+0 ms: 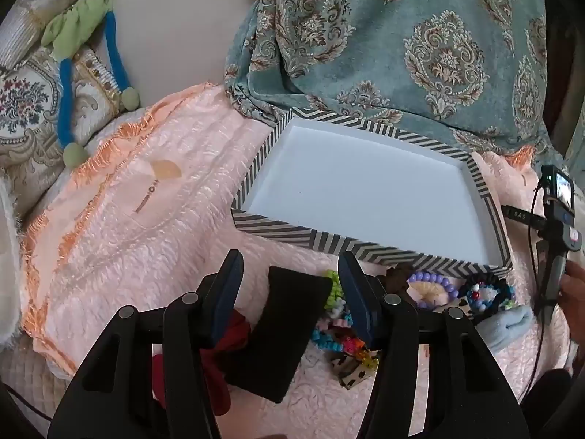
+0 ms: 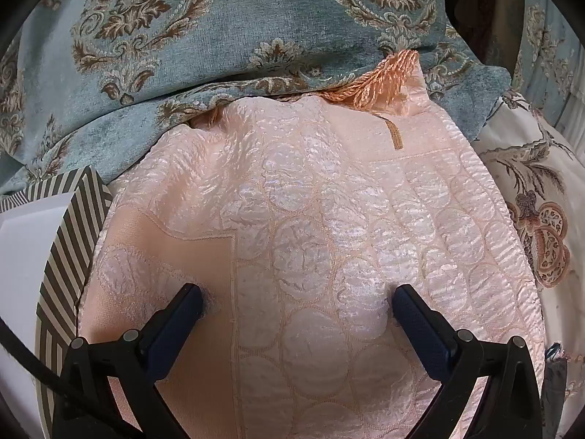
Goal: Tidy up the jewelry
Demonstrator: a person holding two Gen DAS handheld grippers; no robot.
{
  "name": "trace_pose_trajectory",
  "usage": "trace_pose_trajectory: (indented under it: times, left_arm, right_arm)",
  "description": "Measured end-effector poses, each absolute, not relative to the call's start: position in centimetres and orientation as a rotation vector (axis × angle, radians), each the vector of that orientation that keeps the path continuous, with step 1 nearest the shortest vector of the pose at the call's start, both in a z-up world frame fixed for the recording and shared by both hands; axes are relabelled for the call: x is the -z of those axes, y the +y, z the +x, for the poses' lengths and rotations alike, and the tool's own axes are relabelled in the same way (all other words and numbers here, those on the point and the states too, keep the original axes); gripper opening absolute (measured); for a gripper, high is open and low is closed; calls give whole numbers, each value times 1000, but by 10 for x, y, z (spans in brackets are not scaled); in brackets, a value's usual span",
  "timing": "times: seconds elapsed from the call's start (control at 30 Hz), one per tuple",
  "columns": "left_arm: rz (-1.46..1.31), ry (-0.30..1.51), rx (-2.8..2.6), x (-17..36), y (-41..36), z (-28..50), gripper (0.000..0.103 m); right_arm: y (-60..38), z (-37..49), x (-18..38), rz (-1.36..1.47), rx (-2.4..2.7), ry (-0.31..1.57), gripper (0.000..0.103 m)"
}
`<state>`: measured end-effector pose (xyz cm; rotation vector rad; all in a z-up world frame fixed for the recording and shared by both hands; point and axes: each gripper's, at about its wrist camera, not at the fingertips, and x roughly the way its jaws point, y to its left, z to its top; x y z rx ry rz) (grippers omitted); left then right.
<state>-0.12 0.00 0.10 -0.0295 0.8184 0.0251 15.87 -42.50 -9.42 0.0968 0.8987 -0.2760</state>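
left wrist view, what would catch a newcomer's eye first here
The big shallow tray with a white floor and grey-and-white chevron rim stands out, lying empty on the peach quilted bedspread. Just in front of it sits a bright heap of beaded bracelets and scrunchies. A black velvet rectangular pad lies between the open fingers of the left gripper.

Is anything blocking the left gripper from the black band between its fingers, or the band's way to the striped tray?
Nothing visible does. The left gripper is open around the black band, and only bare pink quilt lies before the striped tray, whose low near wall must be cleared.
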Motion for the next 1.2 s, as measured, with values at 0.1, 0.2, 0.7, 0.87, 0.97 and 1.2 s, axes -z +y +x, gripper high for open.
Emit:
trace_pose_trajectory:
  times: [0.1,0.2,0.7,0.87,0.97,1.2]
  left_arm:
    - [16,785,-54,-4,-1,-12,54]
    - [-40,827,-38,-1,7,-11,54]
    - [-95,848,-79,-4,24,-30,54]
    - [-93,844,-72,-7,21,-42,54]
    - [-98,835,-71,-11,21,-50,54]
    - [-100,831,-62,-15,19,-69,54]
  right_arm:
    - [-426,158,95,91,272,894,103]
    - [-431,155,94,103,264,902,103]
    - [-361,37,48,8,98,871,103]
    - [-313,-8,24,35,-3,812,103]
    - [-287,-31,17,45,-49,794,103]
    - [-246,-67,2,52,-131,768,103]
